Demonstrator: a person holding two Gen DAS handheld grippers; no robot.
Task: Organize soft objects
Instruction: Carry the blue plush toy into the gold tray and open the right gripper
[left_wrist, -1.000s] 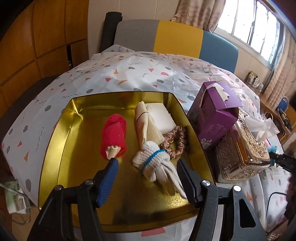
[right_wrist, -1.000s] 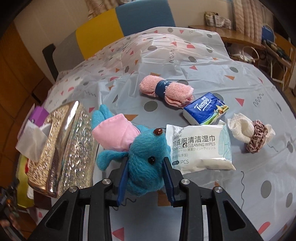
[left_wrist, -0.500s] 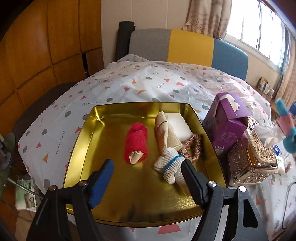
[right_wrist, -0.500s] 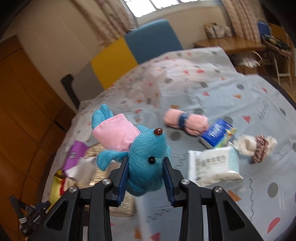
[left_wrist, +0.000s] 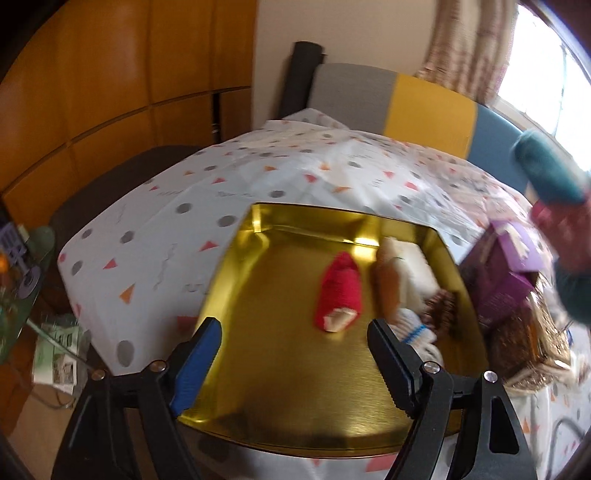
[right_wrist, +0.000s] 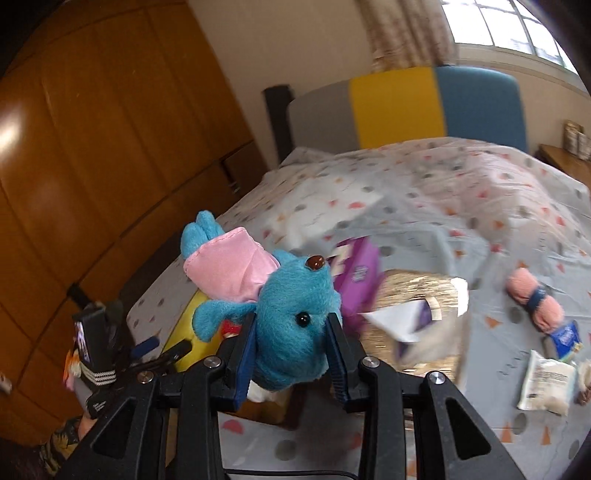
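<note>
From the left wrist view, our left gripper (left_wrist: 295, 343) hangs over the near edge of the gold tray (left_wrist: 236, 280), its two fingers spread wide with nothing between them. The tray sits on a table covered by a white cloth with dots and triangles (left_wrist: 177, 236). Inside the tray, a rolled red towel (left_wrist: 339, 295) lies near the middle, apart from the walls; just to its right we see a tan roll (left_wrist: 386, 284) beside a pale folded piece (left_wrist: 413, 266), a white glove with a blue band (left_wrist: 413, 328) nearer us, and a brownish scrunchie (left_wrist: 441, 310) against the right wall, all blurred. Past the tray's right side stands a purple box (left_wrist: 502, 273), with a gold embossed tissue box (left_wrist: 532, 343) just beyond it. At the far right edge we catch a blurred teal and pink shape in the air, the blue plush toy (left_wrist: 546, 173). From the right wrist view, our right gripper (right_wrist: 291, 350) pinches that blue plush toy (right_wrist: 291, 325) by its head, both pads pressed into the fur, and the toy is held up above the table, its pink shirt and legs pointing away to the left. Below and beyond it lie the purple box (right_wrist: 356, 273) and the gold tissue box (right_wrist: 417, 295). Well to the right on the cloth rest a pink rolled towel with a dark band (right_wrist: 535, 299), a blue tissue pack (right_wrist: 567, 338) and a white wet-wipes pack (right_wrist: 546, 380). At lower left we glimpse the left gripper (right_wrist: 162, 354) over a yellow sliver of the tray (right_wrist: 188, 332).
</note>
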